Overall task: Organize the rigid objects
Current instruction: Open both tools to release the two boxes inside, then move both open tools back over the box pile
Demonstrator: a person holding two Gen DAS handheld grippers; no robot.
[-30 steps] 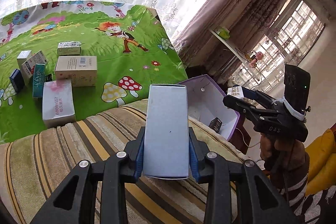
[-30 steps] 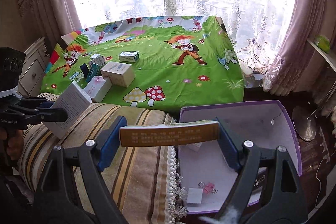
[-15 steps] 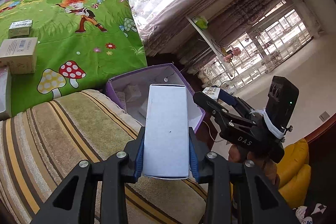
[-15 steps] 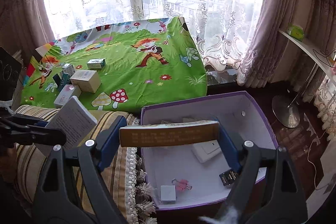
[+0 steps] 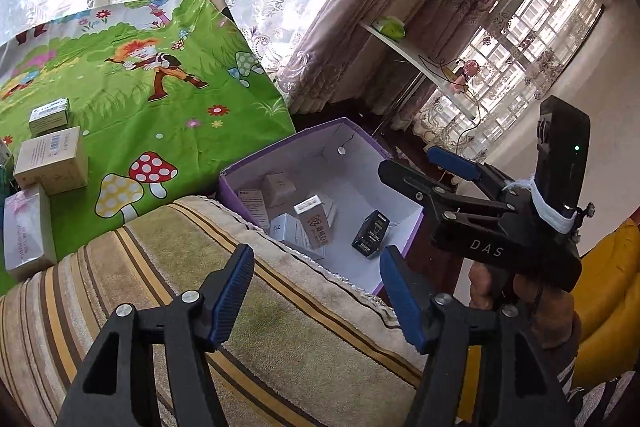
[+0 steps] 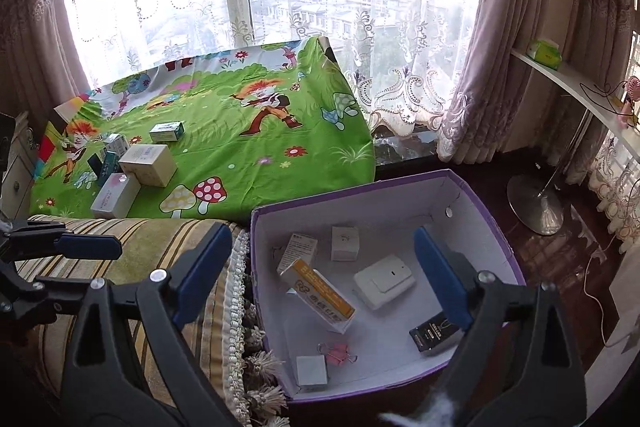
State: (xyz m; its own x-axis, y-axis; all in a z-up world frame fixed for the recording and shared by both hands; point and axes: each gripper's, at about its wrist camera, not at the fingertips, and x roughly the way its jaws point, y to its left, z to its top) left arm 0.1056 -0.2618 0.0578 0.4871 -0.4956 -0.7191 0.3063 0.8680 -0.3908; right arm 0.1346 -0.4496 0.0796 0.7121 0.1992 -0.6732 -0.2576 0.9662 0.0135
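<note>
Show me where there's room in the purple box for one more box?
In the purple box, the floor is bare along the far wall, behind the white switch. It is crowded by the left wall, around the orange-striped carton and small white cartons.

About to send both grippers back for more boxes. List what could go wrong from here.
1. The purple box sits below the striped cushion's edge, beside the mat; a swinging right gripper might clip its wall.
2. The orange-and-white carton lies tilted on other items, so further drops may land unevenly.
3. Remaining boxes cluster tightly around the beige box; the open left gripper could nudge neighbours.
</note>
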